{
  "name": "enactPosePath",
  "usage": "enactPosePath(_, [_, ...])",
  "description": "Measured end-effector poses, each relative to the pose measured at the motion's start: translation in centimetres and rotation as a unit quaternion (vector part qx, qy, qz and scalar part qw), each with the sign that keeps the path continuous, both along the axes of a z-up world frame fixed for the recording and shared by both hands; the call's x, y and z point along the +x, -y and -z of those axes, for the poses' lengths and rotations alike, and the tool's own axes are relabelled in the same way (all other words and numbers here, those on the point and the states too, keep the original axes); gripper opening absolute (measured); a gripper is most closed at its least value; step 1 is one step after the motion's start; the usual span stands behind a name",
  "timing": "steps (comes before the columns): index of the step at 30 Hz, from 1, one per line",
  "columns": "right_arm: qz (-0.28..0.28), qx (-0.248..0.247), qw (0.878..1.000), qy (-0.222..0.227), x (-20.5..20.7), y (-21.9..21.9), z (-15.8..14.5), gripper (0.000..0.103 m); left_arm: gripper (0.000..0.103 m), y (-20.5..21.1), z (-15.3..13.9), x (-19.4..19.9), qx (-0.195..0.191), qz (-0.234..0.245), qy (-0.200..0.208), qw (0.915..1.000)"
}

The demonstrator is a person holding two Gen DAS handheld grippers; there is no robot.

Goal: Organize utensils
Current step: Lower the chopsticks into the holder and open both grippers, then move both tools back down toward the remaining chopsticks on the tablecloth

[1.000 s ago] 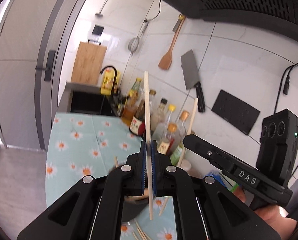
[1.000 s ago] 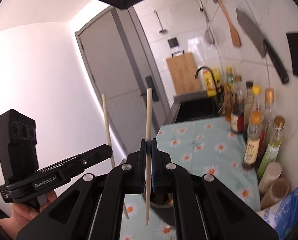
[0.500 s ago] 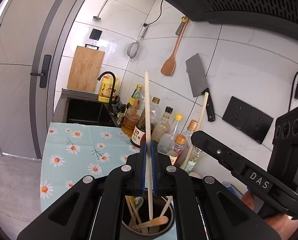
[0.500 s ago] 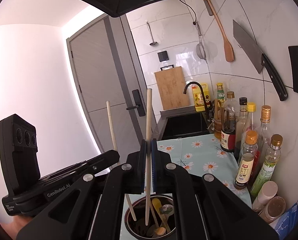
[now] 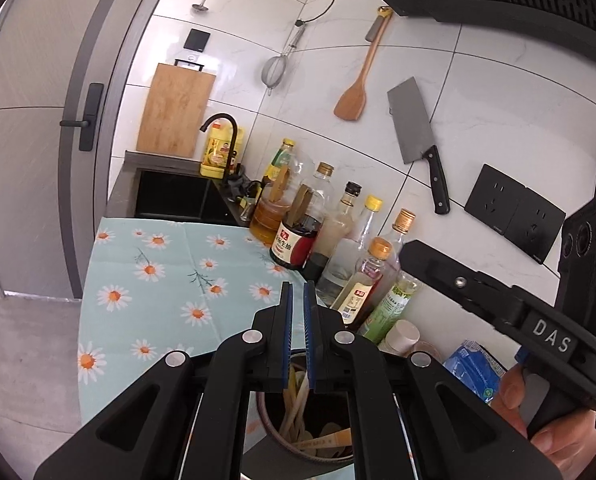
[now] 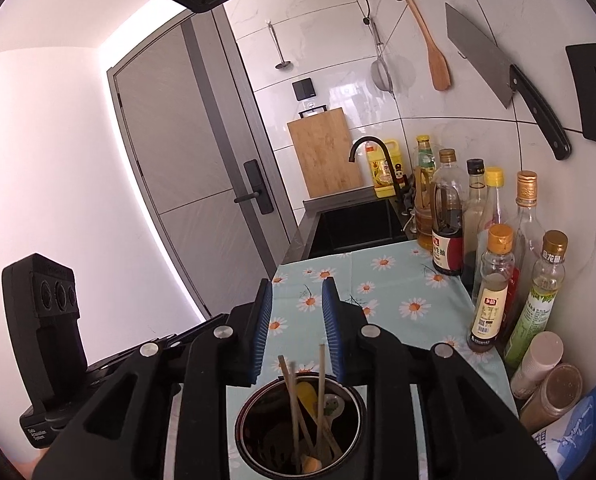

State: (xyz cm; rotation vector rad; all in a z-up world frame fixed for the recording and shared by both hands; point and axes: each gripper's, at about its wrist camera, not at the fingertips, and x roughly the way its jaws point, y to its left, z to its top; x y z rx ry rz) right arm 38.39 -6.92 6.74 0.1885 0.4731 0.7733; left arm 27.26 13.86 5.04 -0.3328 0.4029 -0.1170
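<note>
While both grippers are held over the dark utensil holder (image 6: 299, 428), nothing is gripped by either. The left gripper (image 5: 297, 300) is seen with its blue pads parted by a narrow gap, and the right gripper (image 6: 297, 300) is spread wider. Two chopsticks (image 6: 319, 384) are stood inside the holder, leaning among a spoon (image 6: 331, 404) and other wooden utensils. The holder is set on a daisy-print tablecloth (image 6: 377, 280), near a row of bottles (image 6: 493, 292).
</note>
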Motion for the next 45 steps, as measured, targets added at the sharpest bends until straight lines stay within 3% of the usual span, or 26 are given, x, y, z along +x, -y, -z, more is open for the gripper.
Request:
enactPosePath(15, [0.019, 0.002, 1.000, -0.005, -4.8, 3.3, -0.6, 0.048, 0.005, 1.1, -1.2, -4.7, 0.016, -0.008, 0.008, 0.9998])
enactPosePath(20, [0.023, -0.018, 0.999, -0.022, -6.2, 4.7, -0.4, 0.068, 0.006, 1.9, -1.4, -6.4, 0.026, -0.004, 0.000, 0.9997])
enactPosePath(21, [0.022, -0.027, 0.999, -0.031, -6.5, 5.0, -0.2, 0.073, 0.009, 2.1, -1.4, -6.8, 0.029, -0.003, -0.002, 0.9996])
enactPosePath(22, [0.018, -0.029, 0.999, -0.040, -6.7, 5.2, 0.0, 0.074, 0.025, 2.3, -1.4, -7.1, 0.031, -0.002, -0.006, 0.9995])
enactPosePath(24, [0.011, -0.036, 0.997, -0.065, -7.0, 5.8, 0.4, 0.074, 0.038, 2.5, -1.3, -7.9, 0.027, -0.004, -0.015, 0.9995])
enactPosePath(29, [0.004, -0.043, 0.990, -0.138, -7.2, 7.3, 1.9, 0.076, 0.038, 3.3, -0.6, -9.8, 0.038, 0.002, -0.038, 0.9986])
enactPosePath(31, [0.005, -0.055, 0.988, -0.143, -7.6, 7.8, 2.3, 0.077, 0.052, 3.6, -0.2, -10.5, 0.040, 0.005, -0.054, 0.9977])
enactPosePath(33, [-0.003, -0.075, 0.985, -0.153, -7.7, 7.9, 2.8, 0.077, 0.060, 3.8, 0.4, -11.3, 0.035, 0.012, -0.070, 0.9969])
enactPosePath(38, [-0.028, -0.119, 0.970, -0.211, -7.9, 7.7, 5.1, 0.077, 0.061, 4.2, 2.3, -12.7, 0.020, 0.031, -0.109, 0.9934])
enactPosePath(45, [-0.078, -0.172, 0.952, -0.242, -9.1, 6.4, 7.8, 0.077, 0.061, 5.1, 5.7, -13.8, 0.002, 0.043, -0.168, 0.9848])
